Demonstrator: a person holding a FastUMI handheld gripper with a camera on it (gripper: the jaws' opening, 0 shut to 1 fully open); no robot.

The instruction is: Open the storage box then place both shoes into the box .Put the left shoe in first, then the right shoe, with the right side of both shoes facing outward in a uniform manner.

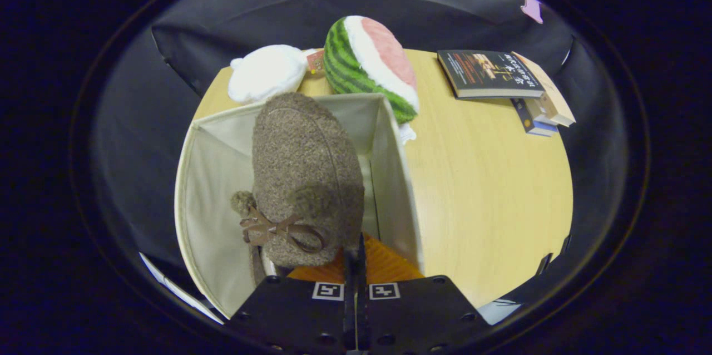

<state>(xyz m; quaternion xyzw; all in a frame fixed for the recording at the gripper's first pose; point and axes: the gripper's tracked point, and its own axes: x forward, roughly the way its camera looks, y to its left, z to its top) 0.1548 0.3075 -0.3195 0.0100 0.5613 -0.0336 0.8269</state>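
Your gripper (354, 257) is clenched on the brown shoe's (305, 177) heel edge at lower centre. The shoe hangs toe-away inside the open box (211, 221), left of centre on the table (489, 199).

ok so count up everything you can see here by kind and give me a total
Shoes: 1, the brown shoe, gripper shut on its rim, over the box
Storage boxes: 1, the open storage box
Plush toys: 2, watermelon plush and white plush
Books: 3 at least, the stacked books
Total: 7
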